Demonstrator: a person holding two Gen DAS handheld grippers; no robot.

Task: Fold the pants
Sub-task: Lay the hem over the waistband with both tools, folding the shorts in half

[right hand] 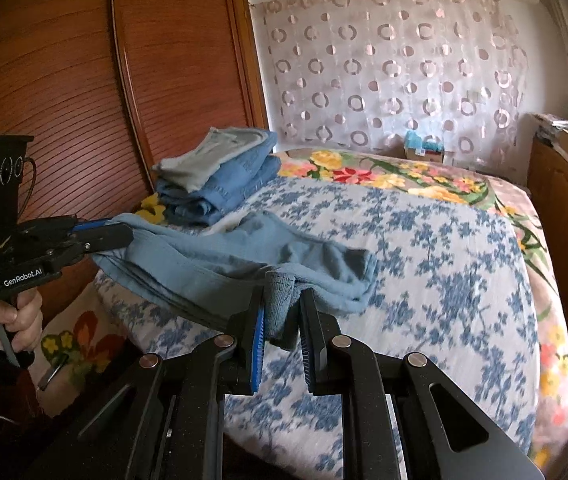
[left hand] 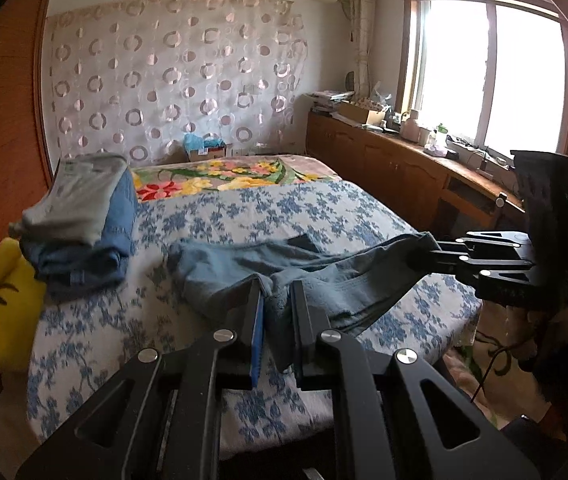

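Note:
Grey-blue pants [left hand: 243,268] lie across the near part of the bed, stretched between both grippers and lifted at the near edge. My left gripper [left hand: 277,292] is shut on a bunched edge of the pants. It also shows in the right wrist view [right hand: 123,232], at the left, gripping one end. My right gripper [right hand: 281,300] is shut on a bunched fold of the pants [right hand: 223,256]. It also shows in the left wrist view [left hand: 436,250], at the right, pinching the other end.
A stack of folded clothes [left hand: 83,220] sits at the bed's far left, also in the right wrist view [right hand: 219,176]. A yellow pillow [left hand: 7,304] lies beside it. The bed [left hand: 284,216] has a blue floral cover. A wooden cabinet [left hand: 384,160] runs along the right.

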